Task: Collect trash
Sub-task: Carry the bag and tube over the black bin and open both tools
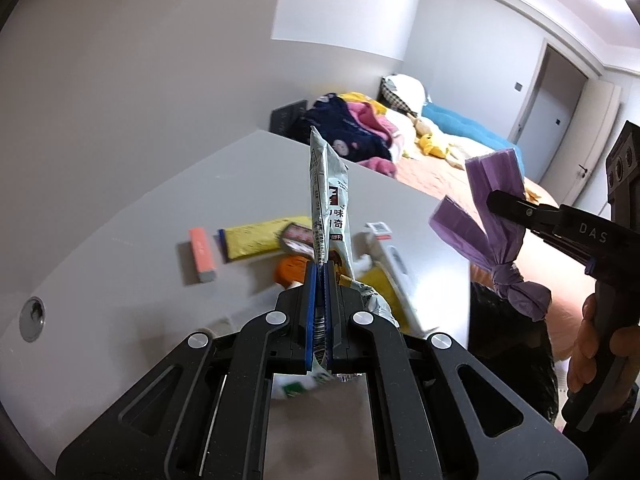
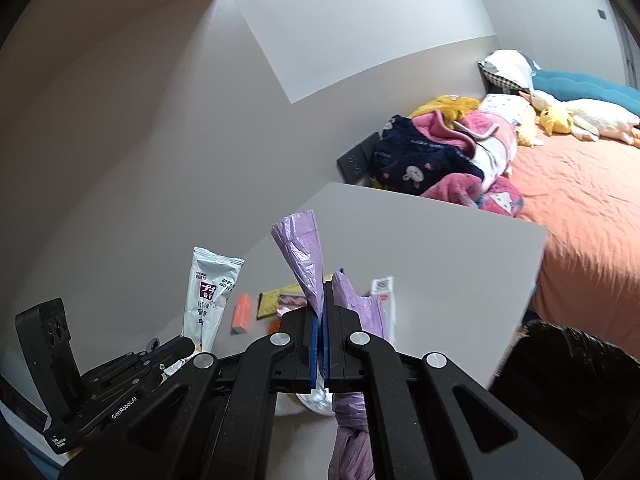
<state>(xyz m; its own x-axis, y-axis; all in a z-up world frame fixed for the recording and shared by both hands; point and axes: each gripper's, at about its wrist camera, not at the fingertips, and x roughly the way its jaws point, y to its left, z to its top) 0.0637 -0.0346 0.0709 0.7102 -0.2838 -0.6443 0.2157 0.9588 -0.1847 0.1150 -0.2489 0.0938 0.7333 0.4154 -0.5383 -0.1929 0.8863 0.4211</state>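
Left hand-held gripper (image 1: 320, 276) clamped on a snack wrapper (image 1: 326, 200), right hand-held gripper (image 2: 322, 312) clamped on a knotted purple bag (image 2: 304, 256), both lifted off the surface (image 1: 120, 216), apparently for binning.

Both fisheye views are evenly bright with soft, cool indoor light and few hard shadows. A pale bright patch lies on the wall (image 2: 360, 32) toward 12 o'clock. Glare whitens the table (image 1: 432, 280) at 3 o'clock in the left view, where the litter smears with motion blur. Straight edges bow outward, and dark vignetting fills the corners.
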